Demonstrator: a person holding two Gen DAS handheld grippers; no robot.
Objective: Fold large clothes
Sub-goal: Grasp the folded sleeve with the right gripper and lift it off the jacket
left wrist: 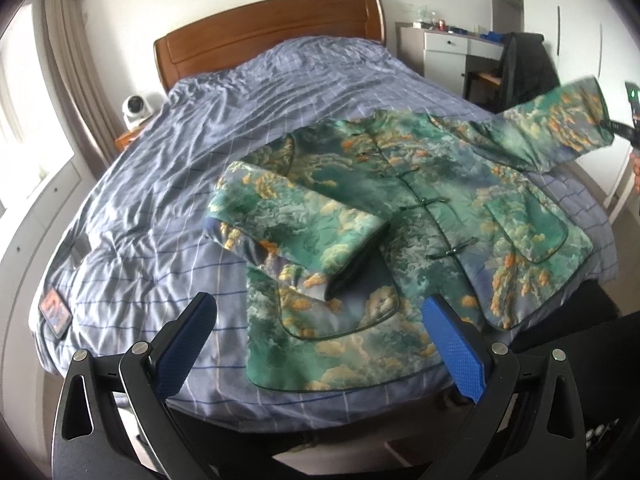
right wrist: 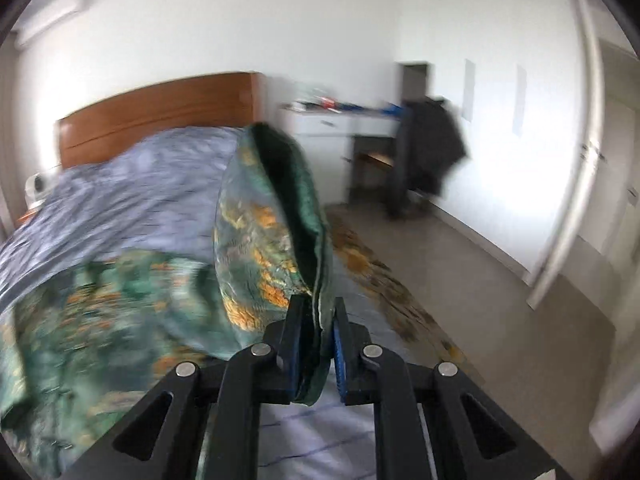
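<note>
The bed (left wrist: 168, 184) carries the jacket (left wrist: 440, 216), which lies front up and buttoned across the near half of the checked cover. Folding is judged about one third done: the one sleeve (left wrist: 304, 232) is already laid across the body; the other sleeve (left wrist: 560, 128) is raised off the bed and not yet folded in, and the body folds remain. The right tool (right wrist: 320, 320) is clamped on that sleeve's cuff (right wrist: 296, 216), its dark lining showing. The left tool (left wrist: 320, 316) hangs wide, holding nothing, over the hem. The right wrist view is motion-blurred; the right tool is nearly cut off in the left wrist view.
</note>
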